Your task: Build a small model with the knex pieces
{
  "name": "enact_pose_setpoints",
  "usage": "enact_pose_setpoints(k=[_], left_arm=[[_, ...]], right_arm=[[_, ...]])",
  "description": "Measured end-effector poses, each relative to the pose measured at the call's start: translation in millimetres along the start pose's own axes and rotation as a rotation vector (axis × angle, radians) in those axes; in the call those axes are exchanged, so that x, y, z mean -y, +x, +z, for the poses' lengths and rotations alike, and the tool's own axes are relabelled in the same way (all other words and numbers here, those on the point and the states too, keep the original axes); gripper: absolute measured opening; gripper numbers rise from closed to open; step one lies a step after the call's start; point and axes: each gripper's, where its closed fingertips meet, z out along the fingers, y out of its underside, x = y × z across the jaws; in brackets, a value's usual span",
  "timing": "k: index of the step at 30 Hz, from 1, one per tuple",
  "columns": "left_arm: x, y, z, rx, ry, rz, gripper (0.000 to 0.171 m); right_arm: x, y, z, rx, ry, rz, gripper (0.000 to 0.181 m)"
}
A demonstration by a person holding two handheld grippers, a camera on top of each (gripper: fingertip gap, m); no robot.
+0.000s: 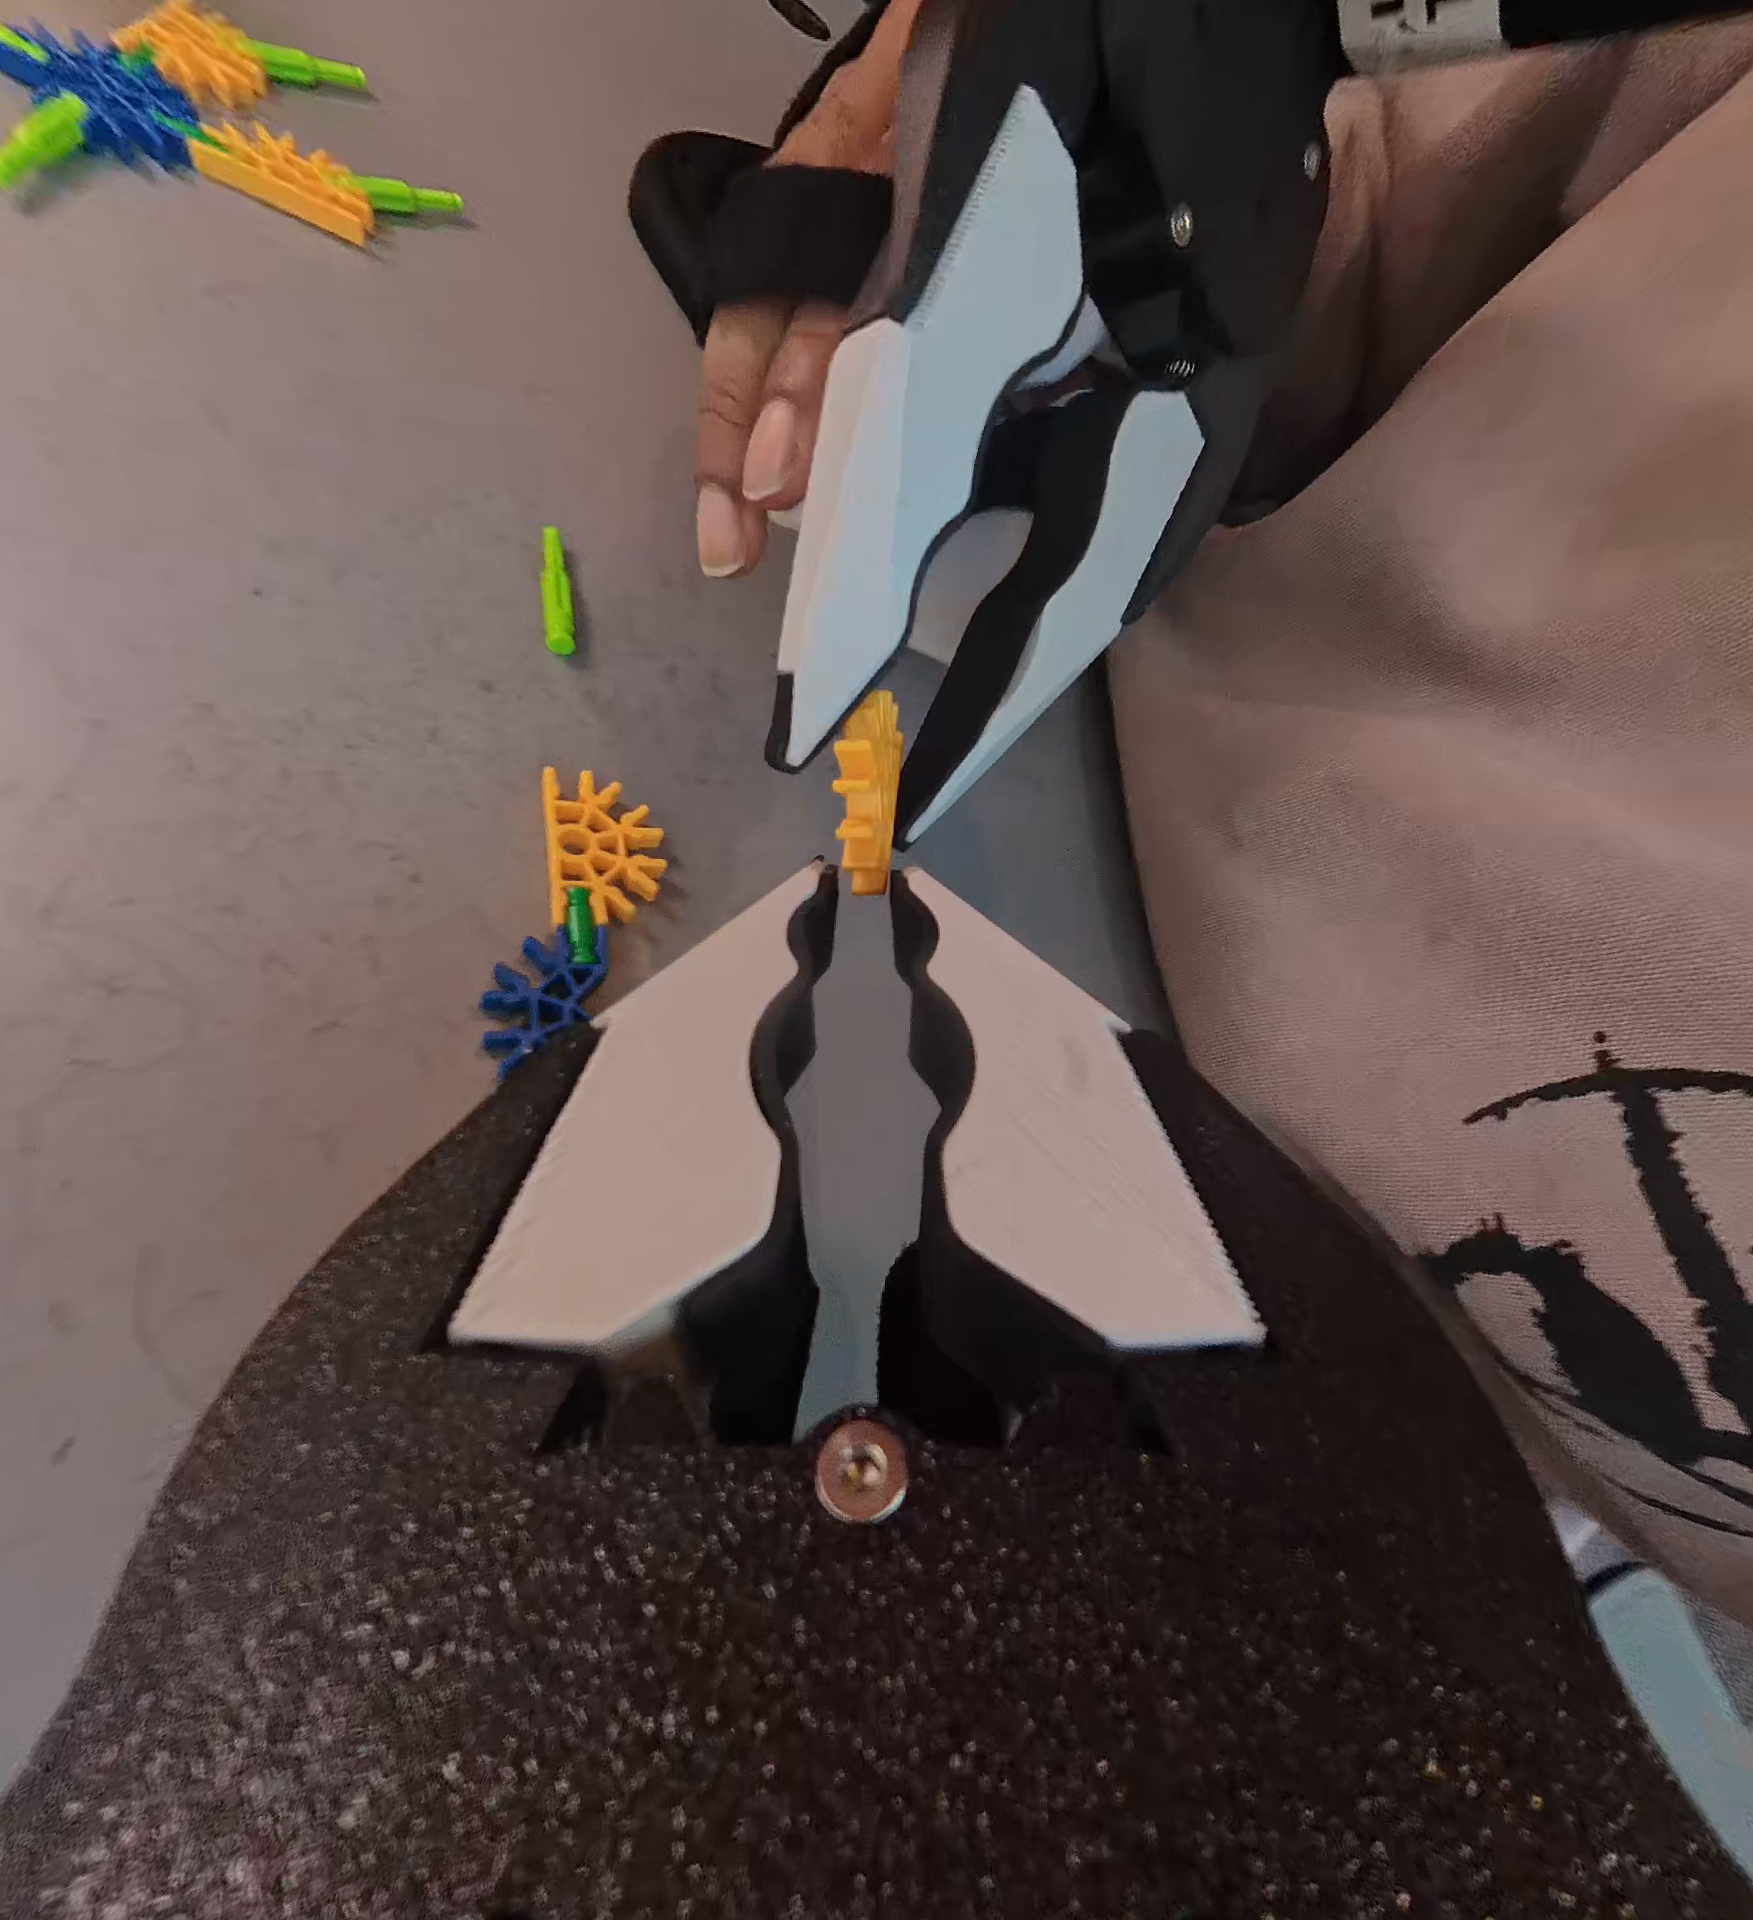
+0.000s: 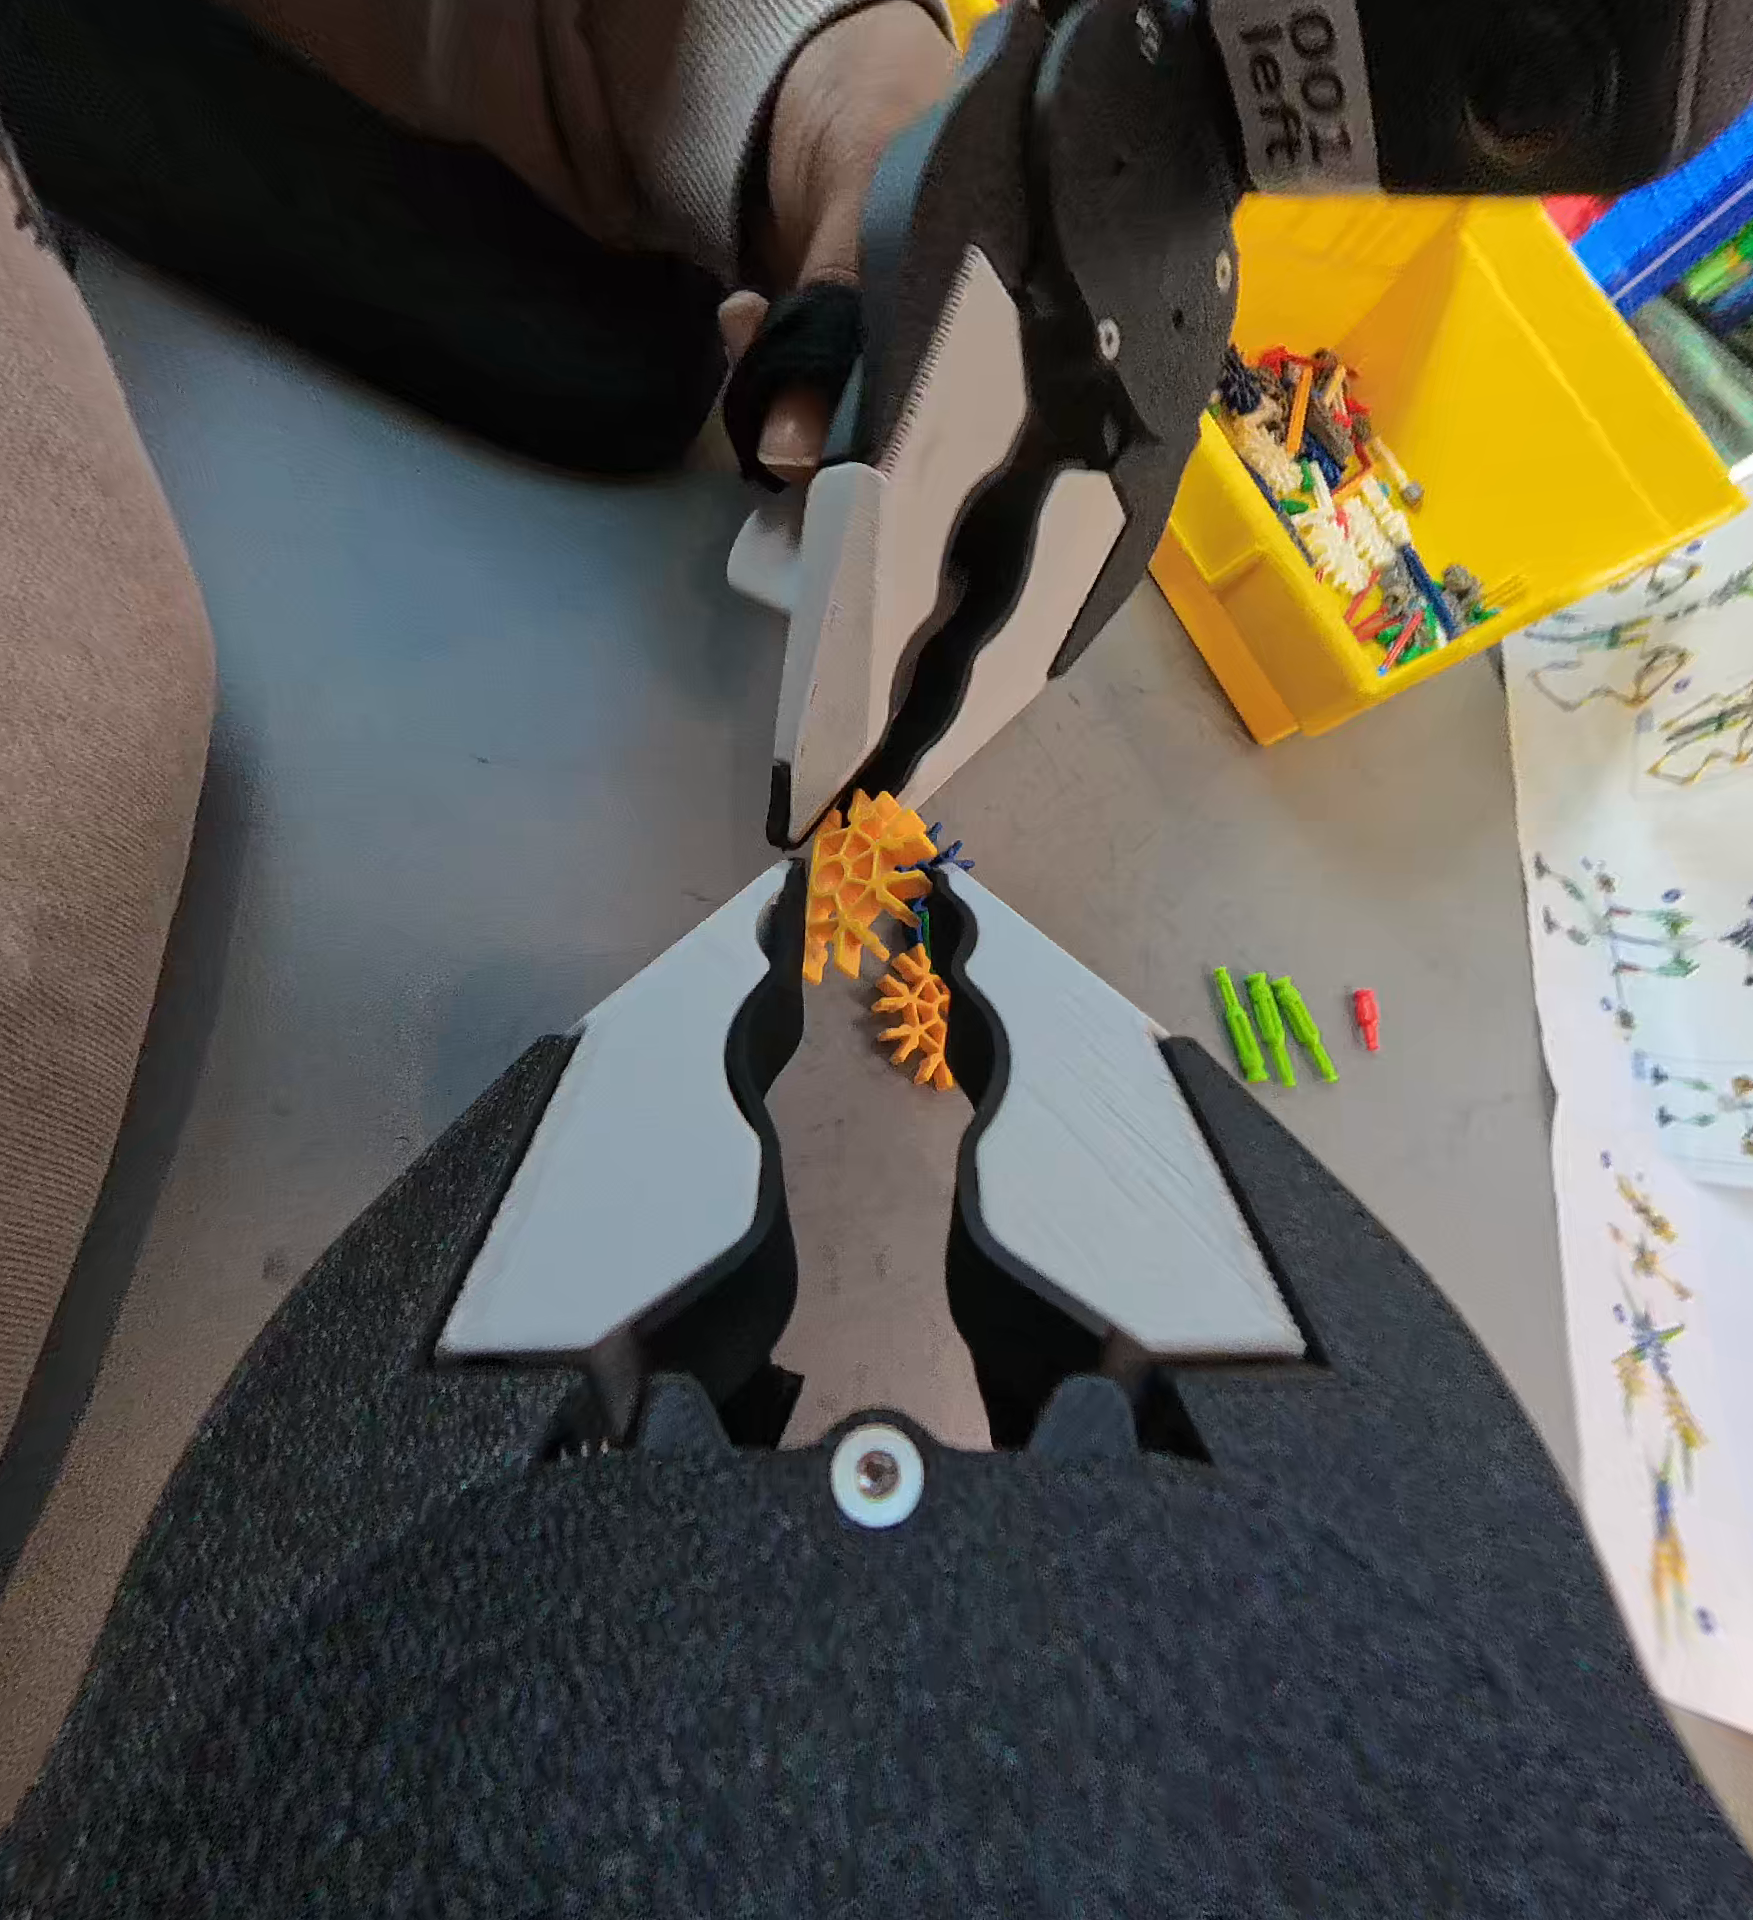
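A: Grey matte tabletop (image 1: 228, 1247), lightly scuffed. Far left, a built star of blue hub, yellow fans and lime rods (image 1: 124, 114). Nearer, one loose lime-green plastic rod (image 1: 557, 603), then a small chain of yellow fan, dark green rod and blue snowflake connector (image 1: 581, 904).

B: And centre?

A: Left gripper (image 1: 864, 873) and right gripper (image 2: 861, 873) tip to tip, both seemingly clenched on one yellow fan-shaped plastic connector (image 1: 867, 800) — held clear of the table.

B: Sure of both grips?

A: Blurred at the tips, so a judgement only.

B: Rightward?

A: Three lime rods side by side (image 2: 1267, 1029), a tiny red rod (image 2: 1365, 1018), a yellow plastic bin of mixed parts (image 2: 1578, 416), printed paper sheets (image 2: 1682, 1039).

B: Room?

A: Bare table around the chain and before the rods — brown fabric of the person (image 1: 1474, 831) crowding close on the near side.
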Motion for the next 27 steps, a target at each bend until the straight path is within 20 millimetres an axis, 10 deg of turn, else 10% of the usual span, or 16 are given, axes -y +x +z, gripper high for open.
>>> enact_pose_setpoints(k=[9,22,27], left_arm=[[-20.8,-48.1,-24.3,0.329,-0.133,0.232,0.054],[-32.7,-40.3,-13.1,0.285,-0.199,0.207,0.041],[-24.0,-52.9,-17.0,0.351,-0.149,0.199,0.039]], right_arm=[[-39.8,-28.9,-2.7,0.230,-0.161,0.386,0.021],[-74.9,26.4,5.4,0.097,-0.315,0.457,0.021],[-62.8,19.9,-4.8,0.143,-0.252,0.485,0.021]])
